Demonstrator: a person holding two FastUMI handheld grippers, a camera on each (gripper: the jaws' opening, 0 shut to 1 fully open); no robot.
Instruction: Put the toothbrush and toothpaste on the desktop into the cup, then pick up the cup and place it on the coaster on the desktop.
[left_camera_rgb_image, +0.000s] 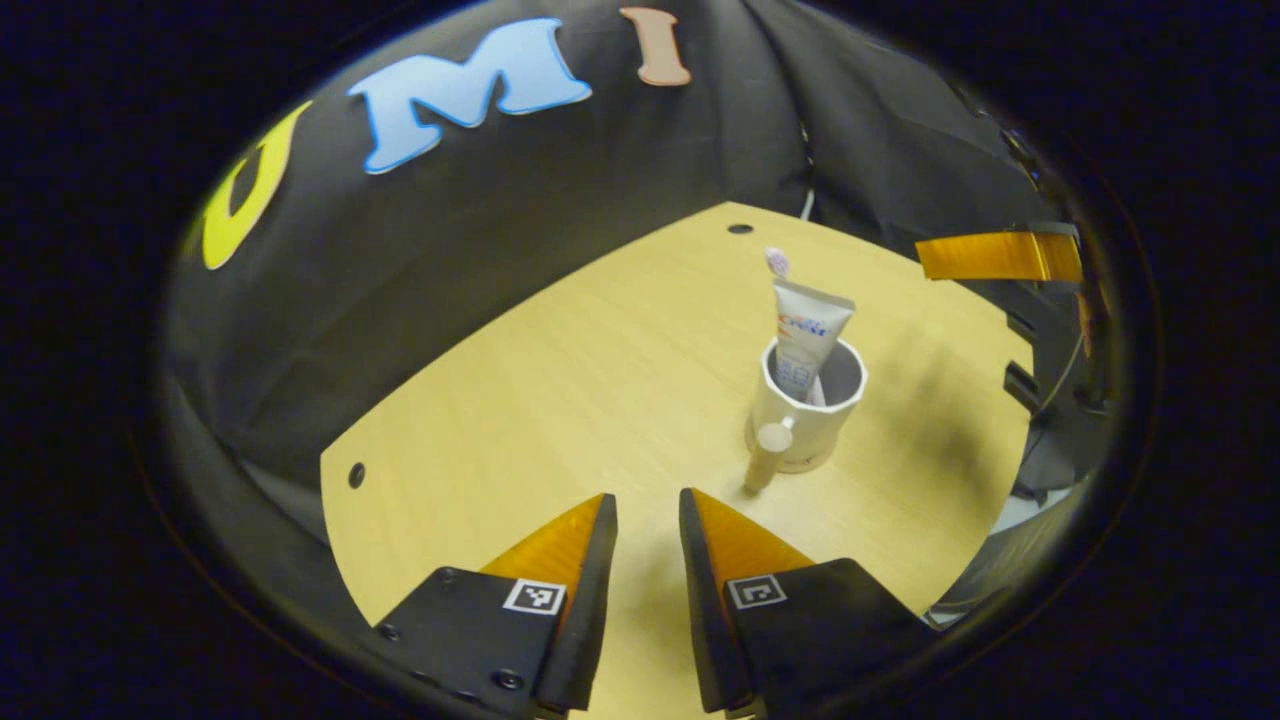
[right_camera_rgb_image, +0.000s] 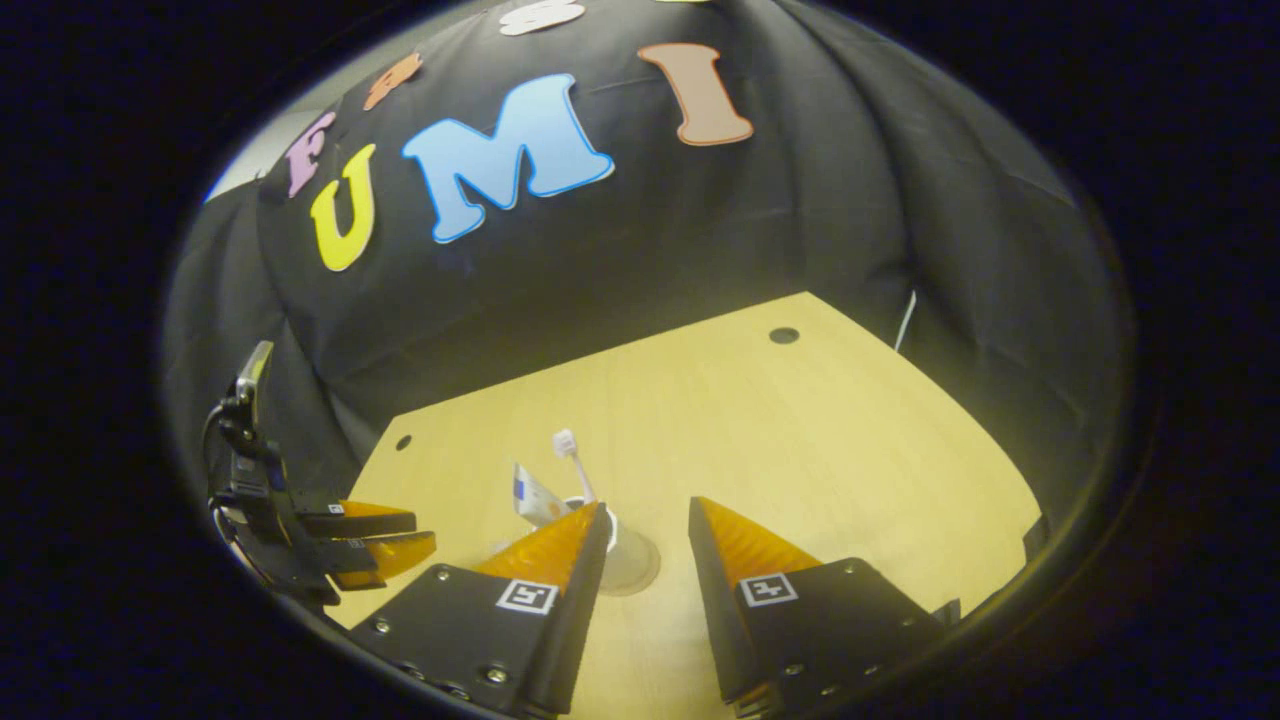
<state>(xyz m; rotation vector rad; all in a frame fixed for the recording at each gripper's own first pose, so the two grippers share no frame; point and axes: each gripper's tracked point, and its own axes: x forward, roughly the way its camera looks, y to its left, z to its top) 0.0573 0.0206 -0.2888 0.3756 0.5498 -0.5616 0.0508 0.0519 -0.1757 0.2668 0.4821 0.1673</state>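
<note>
So the desk (left_camera_rgb_image: 560, 400) is a light wood-grain top with a rounded edge and a few small dark holes (left_camera_rgb_image: 356, 475) near its rim. Black cloth (left_camera_rgb_image: 500, 230) hangs behind it and around the sides, draped in folds right down to the edge of the desk.

In the left gripper view, the white cup (left_camera_rgb_image: 806, 412) stands upright on the desk with its handle sticking out toward the camera. The toothpaste (left_camera_rgb_image: 808, 345) tube is standing in it, leaning a bit, and the toothbrush (left_camera_rgb_image: 777, 263) head pokes up just behind the tube. The left gripper (left_camera_rgb_image: 648, 512) hangs over bare desk, near the cup but not touching it, fingers a small gap apart with nothing between them. Part of the other gripper shows at the right edge of that view.

In the right gripper view, the cup (right_camera_rgb_image: 612, 528) sits on a round coaster (right_camera_rgb_image: 640, 565), mostly hidden behind one finger, with the toothpaste (right_camera_rgb_image: 535, 497) and toothbrush (right_camera_rgb_image: 572, 458) sticking out above it. The right gripper (right_camera_rgb_image: 648, 520) has its fingers parted and holds nothing. The left gripper (right_camera_rgb_image: 395, 540) shows off at the left edge there, over the desk rim.
</note>
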